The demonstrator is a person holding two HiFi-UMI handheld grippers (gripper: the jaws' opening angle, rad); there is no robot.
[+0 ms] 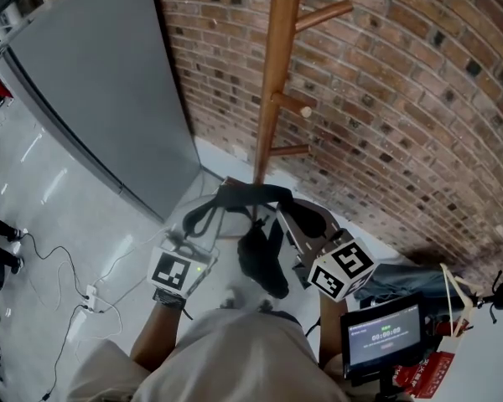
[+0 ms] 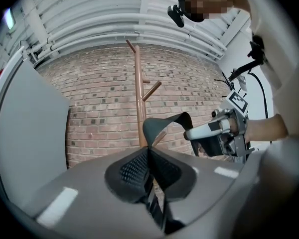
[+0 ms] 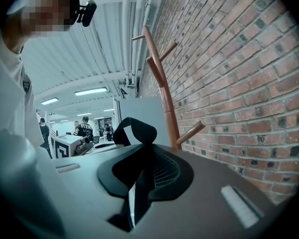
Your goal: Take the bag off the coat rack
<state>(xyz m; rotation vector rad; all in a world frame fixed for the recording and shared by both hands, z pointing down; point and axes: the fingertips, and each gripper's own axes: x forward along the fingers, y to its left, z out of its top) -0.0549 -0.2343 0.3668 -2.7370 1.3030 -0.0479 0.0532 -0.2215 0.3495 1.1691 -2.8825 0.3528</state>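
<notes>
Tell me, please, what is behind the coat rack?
A brick wall stands behind the coat rack. In the head view the black bag strap covers the rack's foot, so what lies behind it there cannot be seen.

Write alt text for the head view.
Seen from above, the left gripper and right gripper each pinch the strap of a black bag, which hangs between them. Just beyond stands a wooden coat rack against a brick wall, with a grey panel at left.

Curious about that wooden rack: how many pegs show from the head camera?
3: upper peg, middle peg, lowest peg on the coat rack; others may hide above the frame.
</notes>
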